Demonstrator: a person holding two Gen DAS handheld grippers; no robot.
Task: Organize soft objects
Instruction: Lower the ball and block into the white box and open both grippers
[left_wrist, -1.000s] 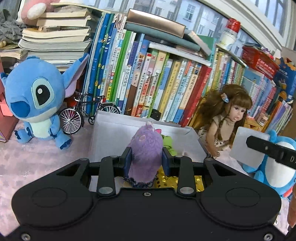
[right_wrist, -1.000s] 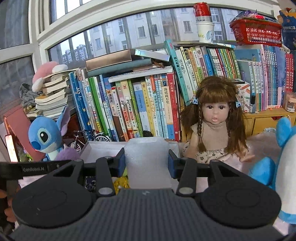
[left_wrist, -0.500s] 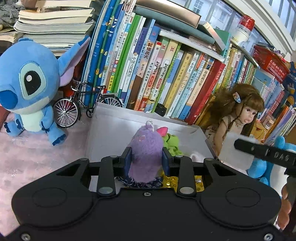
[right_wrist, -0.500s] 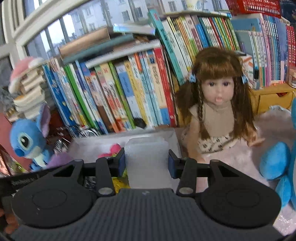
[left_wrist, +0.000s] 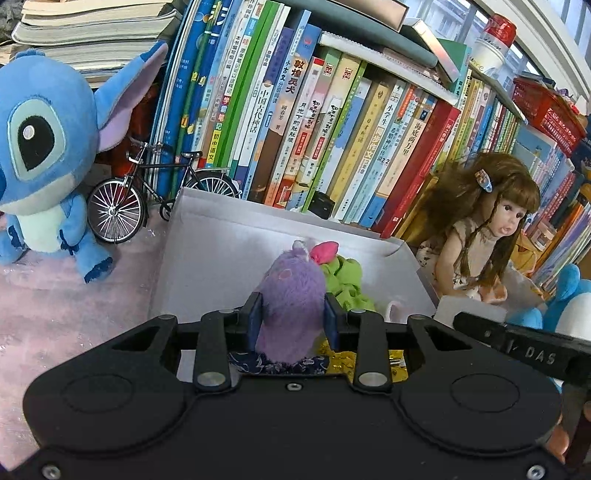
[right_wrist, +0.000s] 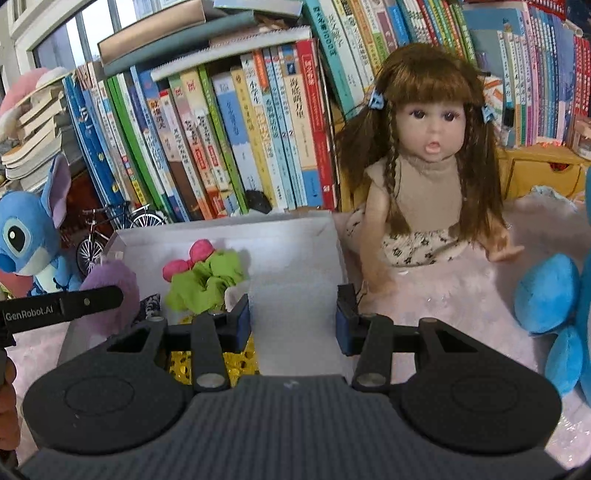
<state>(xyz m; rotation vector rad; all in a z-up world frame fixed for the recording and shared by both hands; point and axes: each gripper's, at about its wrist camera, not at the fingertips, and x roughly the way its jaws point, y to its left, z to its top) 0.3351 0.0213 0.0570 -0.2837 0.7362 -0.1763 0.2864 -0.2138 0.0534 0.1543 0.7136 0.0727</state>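
A fuzzy purple plush toy (left_wrist: 291, 291) is clamped in my left gripper (left_wrist: 293, 314), which is shut on it above the near part of an open white box (left_wrist: 258, 218). Inside the box lie a crumpled green soft piece (left_wrist: 347, 280), a pink piece (left_wrist: 324, 251) and a shiny gold item (left_wrist: 343, 360). My right gripper (right_wrist: 293, 321) is shut on a white foam block (right_wrist: 295, 295) over the right half of the box (right_wrist: 229, 225). The purple toy (right_wrist: 110, 280) shows at the left of the right wrist view, beside the green piece (right_wrist: 207, 280).
A blue plush (left_wrist: 44, 155) and a toy bicycle (left_wrist: 140, 199) stand left of the box. A long-haired doll (right_wrist: 424, 155) sits to its right, then another blue plush (right_wrist: 554, 295). A row of books (left_wrist: 314, 110) stands behind. Everything rests on a pink fuzzy cloth (left_wrist: 74, 302).
Both grippers have come down and forward toward the white box, which now looks larger and closer. Each keeps its hold: purple toy on the left, white block on the right.
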